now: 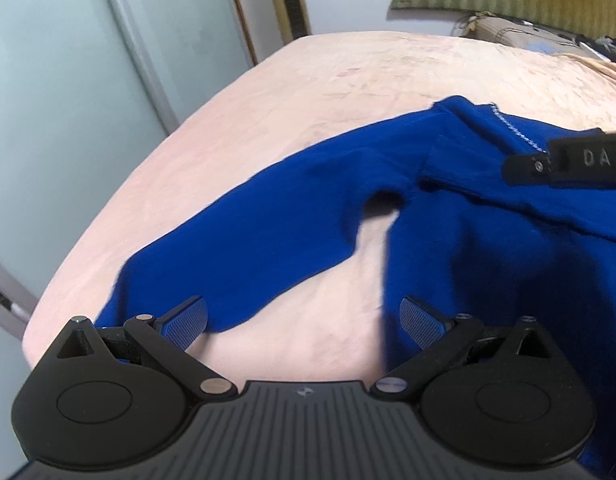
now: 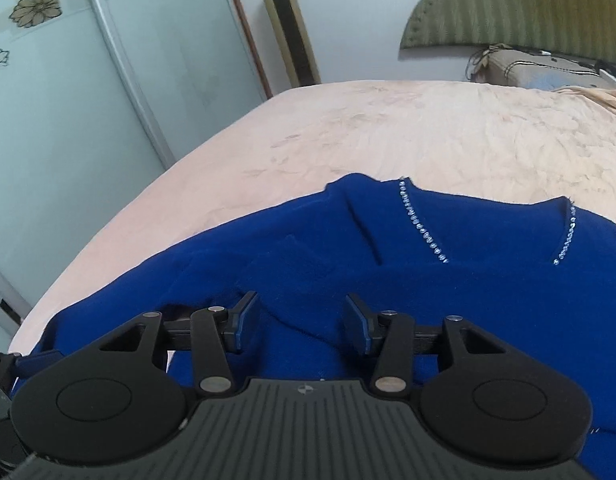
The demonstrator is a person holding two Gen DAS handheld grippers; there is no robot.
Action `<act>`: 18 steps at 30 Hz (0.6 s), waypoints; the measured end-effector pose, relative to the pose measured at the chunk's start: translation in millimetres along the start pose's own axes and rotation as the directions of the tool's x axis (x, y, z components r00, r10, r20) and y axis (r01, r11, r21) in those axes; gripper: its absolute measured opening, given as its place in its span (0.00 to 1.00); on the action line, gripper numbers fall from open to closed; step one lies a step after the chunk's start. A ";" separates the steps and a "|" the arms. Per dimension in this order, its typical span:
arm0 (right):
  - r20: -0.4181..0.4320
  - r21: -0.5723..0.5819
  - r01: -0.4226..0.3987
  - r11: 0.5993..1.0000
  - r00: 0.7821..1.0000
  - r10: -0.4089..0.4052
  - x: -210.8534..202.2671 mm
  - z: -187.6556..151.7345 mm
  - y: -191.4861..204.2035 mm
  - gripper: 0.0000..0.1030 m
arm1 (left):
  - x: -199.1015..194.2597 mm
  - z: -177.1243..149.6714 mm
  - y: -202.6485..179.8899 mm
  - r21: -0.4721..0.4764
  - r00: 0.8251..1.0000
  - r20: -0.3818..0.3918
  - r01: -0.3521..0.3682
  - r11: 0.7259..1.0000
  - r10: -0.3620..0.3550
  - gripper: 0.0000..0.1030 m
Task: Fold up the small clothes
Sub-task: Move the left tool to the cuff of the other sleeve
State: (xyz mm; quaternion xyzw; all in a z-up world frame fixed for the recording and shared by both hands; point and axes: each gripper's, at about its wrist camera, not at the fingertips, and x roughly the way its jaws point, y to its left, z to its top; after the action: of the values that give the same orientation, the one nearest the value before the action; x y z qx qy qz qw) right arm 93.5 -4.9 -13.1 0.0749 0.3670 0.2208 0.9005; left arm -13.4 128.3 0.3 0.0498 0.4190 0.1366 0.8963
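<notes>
While a blue top (image 2: 387, 280) is lying spread on a pink bed (image 2: 427, 132), both grippers are hovering just above it. Its neckline, trimmed with two rows of clear beads (image 2: 421, 224), is pointing toward the far end of the bed, so its long axis is running away from the cameras. One sleeve (image 1: 236, 240) is reaching out to the left and back toward the near edge.

Seen from its own camera, the left gripper (image 1: 304, 322) is standing wide, nothing between its fingers, which are flanking bare sheet between sleeve and body. Over the shoulder fabric, the right gripper (image 2: 302, 322) is standing partly open, with nothing clamped.

Both gripper bodies are hiding the near part of the top, and its right side is running out of frame. Motion is blurring the left view.
</notes>
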 end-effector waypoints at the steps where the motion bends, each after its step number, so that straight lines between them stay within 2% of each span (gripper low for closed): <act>1: -0.004 -0.005 -0.010 1.000 1.000 0.009 0.7 -0.4 2.4 0.53 | -1.6 -2.6 5.7 -0.005 1.000 -0.002 -0.012 1.000 0.012 1.00; 5: -0.027 -0.052 -0.057 0.997 0.998 0.055 3.4 -7.5 20.9 0.53 | -5.0 -14.4 34.1 -0.042 0.997 -0.011 -0.075 0.996 0.074 1.00; 9: -0.042 -0.085 -0.096 0.992 0.995 0.093 3.4 -12.0 39.3 0.54 | 0.5 -24.3 77.5 -0.145 0.988 -0.039 -0.152 0.978 0.148 1.00; 13: -0.044 -0.125 -0.130 0.984 0.991 0.126 -1.4 -14.2 56.3 0.55 | 10.4 -30.5 116.2 -0.212 0.965 -0.087 -0.259 0.942 0.246 1.00; 15: -0.050 -0.154 -0.159 0.975 0.987 0.153 -1.7 -14.5 65.9 0.60 | 15.5 -32.3 127.9 -0.213 0.952 -0.090 -0.306 0.928 0.293 1.00; 17: -0.056 -0.183 -0.168 0.969 0.985 0.160 -1.1 -15.5 76.4 0.61 | 22.4 -33.4 134.2 -0.196 0.931 -0.103 -0.364 0.910 0.350 1.00; 18: -0.060 -0.197 -0.172 0.965 0.985 0.163 -0.5 -16.3 81.3 0.61 | 25.1 -34.4 138.5 -0.197 0.927 -0.111 -0.374 0.906 0.358 1.00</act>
State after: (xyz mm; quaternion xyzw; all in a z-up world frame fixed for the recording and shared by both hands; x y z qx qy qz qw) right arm 54.0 66.9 -0.3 0.0094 0.3545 0.3337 0.8734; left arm -52.4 267.3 -12.2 0.0255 0.4169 0.3484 0.8391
